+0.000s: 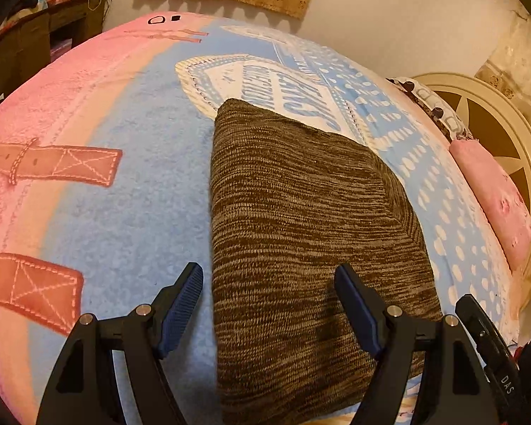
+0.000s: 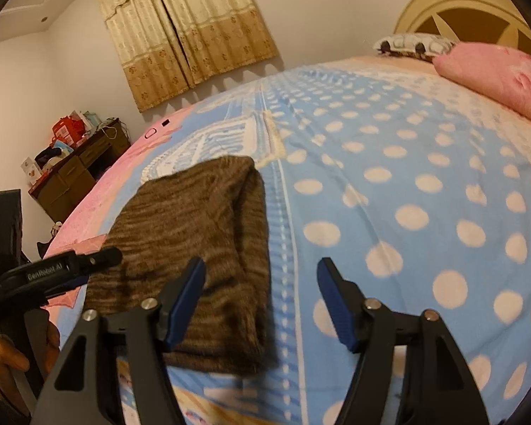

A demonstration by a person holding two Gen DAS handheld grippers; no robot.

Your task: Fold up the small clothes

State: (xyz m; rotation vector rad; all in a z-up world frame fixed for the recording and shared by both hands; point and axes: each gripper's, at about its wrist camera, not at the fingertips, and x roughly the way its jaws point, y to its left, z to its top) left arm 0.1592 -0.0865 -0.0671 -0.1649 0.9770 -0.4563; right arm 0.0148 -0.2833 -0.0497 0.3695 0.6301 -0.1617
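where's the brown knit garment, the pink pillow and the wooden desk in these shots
brown knit garment (image 1: pixel 301 219): left wrist view, middle of its folded top layer
pink pillow (image 2: pixel 495 74): right wrist view, centre of its near side
wooden desk (image 2: pixel 78 173): right wrist view, its drawer front

Bed (image 2: pixel 424 184) with a blue dotted, pink-edged blanket, pink pillow (image 2: pixel 495 74) against a round cream headboard (image 1: pixel 492 131). Plain white walls, gold patterned curtains (image 2: pixel 187 35) drawn shut. Cluttered dark wooden desk (image 2: pixel 78 170) in the far corner, warm indoor light.
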